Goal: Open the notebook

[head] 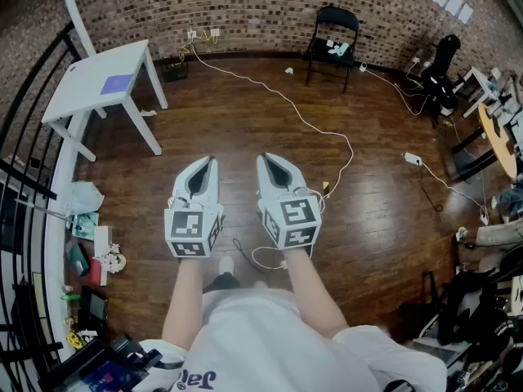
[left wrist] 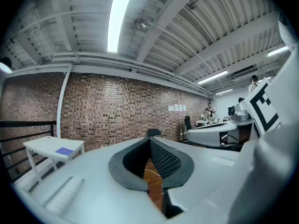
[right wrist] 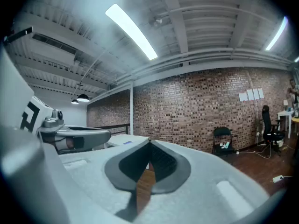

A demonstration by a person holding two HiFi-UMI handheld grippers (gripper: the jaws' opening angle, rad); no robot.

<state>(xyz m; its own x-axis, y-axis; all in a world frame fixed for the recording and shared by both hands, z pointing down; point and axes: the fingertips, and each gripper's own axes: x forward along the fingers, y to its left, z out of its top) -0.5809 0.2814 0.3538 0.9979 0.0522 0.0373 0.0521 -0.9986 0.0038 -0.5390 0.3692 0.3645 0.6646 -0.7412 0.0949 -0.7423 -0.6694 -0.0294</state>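
Observation:
The notebook [head: 117, 83], a small purple-blue book, lies closed on a white table [head: 82, 88] far off at the upper left. It shows again as the notebook [left wrist: 64, 150] in the left gripper view and faintly as the notebook [right wrist: 127, 142] in the right gripper view. My left gripper [head: 211, 163] and right gripper [head: 263, 160] are held level side by side over the wooden floor, well short of the table. Both have their jaws closed tip to tip with nothing between them, as the left gripper [left wrist: 149, 138] and the right gripper [right wrist: 149, 141] show in their own views.
A black folding chair [head: 333, 31] stands by the brick wall. White cables [head: 327, 129] run across the floor. A black railing [head: 24, 186] and floor clutter [head: 90, 251] line the left side. Desks, an office chair [head: 441, 68] and a seated person's sleeve [head: 498, 233] are at the right.

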